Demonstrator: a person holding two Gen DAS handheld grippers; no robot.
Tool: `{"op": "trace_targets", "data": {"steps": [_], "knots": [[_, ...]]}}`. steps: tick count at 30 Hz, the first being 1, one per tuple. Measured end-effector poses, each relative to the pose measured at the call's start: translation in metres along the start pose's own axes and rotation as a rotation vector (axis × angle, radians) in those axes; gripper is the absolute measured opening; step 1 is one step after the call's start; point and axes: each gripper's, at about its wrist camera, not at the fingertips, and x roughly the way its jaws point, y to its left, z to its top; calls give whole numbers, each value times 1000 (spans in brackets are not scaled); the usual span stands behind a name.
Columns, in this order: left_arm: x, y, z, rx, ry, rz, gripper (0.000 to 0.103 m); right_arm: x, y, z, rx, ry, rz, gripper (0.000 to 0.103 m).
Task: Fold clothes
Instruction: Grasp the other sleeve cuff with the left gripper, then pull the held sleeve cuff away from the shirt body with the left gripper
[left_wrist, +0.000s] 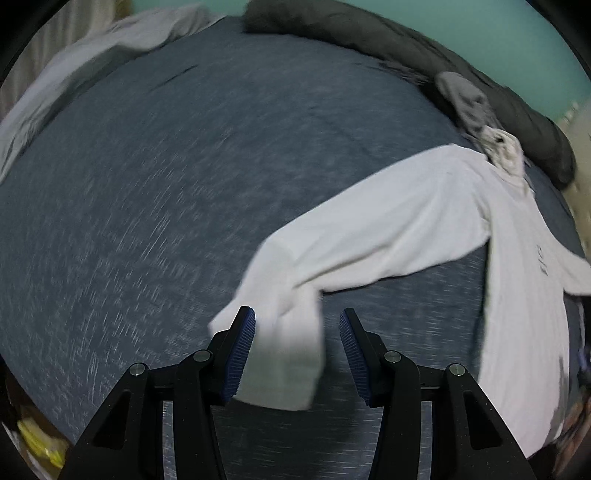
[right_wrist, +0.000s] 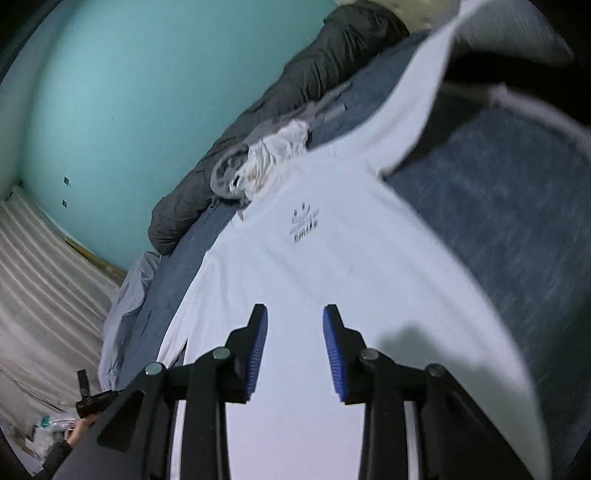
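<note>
A white long-sleeved shirt (left_wrist: 517, 280) lies spread on a blue-grey bed (left_wrist: 184, 203). One sleeve (left_wrist: 369, 229) stretches out to the left, and its cuff end (left_wrist: 288, 354) lies between the fingers of my open left gripper (left_wrist: 297, 332), which are apart and not closed on it. In the right wrist view the shirt's body (right_wrist: 332, 266), with a small dark print (right_wrist: 306, 221), fills the middle. My right gripper (right_wrist: 294, 328) hovers open over the shirt's lower part, holding nothing. Both views are blurred by motion.
A dark grey duvet (left_wrist: 388, 33) is bunched along the far edge of the bed by a teal wall (right_wrist: 129, 92). A small heap of grey and white clothes (right_wrist: 266, 155) lies by the shirt's collar. Pale grey bedding (left_wrist: 92, 55) hangs at the left. A person's hand (right_wrist: 79, 432) shows bottom left.
</note>
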Motion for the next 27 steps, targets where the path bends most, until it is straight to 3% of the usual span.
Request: {"op": "trace_targets", "data": {"steps": [5,13,14,16,17,22,27], "knots": [[14,27,-5,-55,-6,39,52,8,-1,-8,-17,25,3,31],[27,38,-17,-92,29,-15,52,5,-1,-13,-25,6,21,31],[30,37,-18,-80,35,-16,49,5,-2,-14,-18,7,20,31],[36,34,-20,-54,46,-12,14,7,-3,-15,-15,16,19,31],[36,34,-20,-50,42,-14,11,8,-3,-16,-16,18,18,31],[17,34,-10,-28,-26,-23,6,6,-2,-16,-21,8,18,31],[-14,41,17,9,-96,40,5,8,-2,-18,-21,13,7,31]]}}
